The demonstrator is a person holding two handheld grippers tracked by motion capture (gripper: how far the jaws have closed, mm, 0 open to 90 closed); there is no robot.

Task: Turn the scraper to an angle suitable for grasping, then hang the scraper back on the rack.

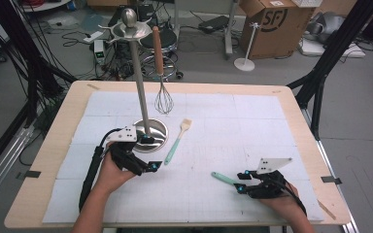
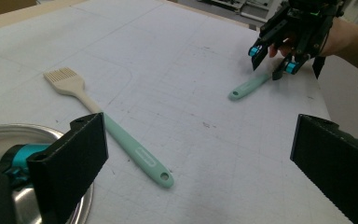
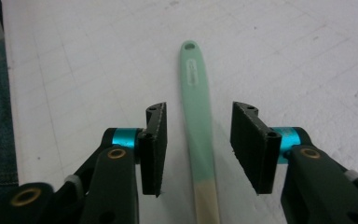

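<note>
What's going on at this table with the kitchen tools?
A person sits at a table with a two-jaw gripper in each hand. The right gripper straddles a mint-handled utensil lying flat, its jaws open on either side and not touching it. The left gripper is open too, beside the steel base of a hanging stand. A whisk hangs from the stand, and a mint-handled basting brush lies beside the base.

High view: fixed above person's side, faces forward and down over whole desk (image 1: pixel 53 160). Left tool (image 2: pixel 200 154) view: low, near mat, faces across desk toward right tool (image 2: pixel 275 58). Right tool view: close, looks down at mint utensil handle (image 3: pixel 199 121). All three views share that handle.
</note>
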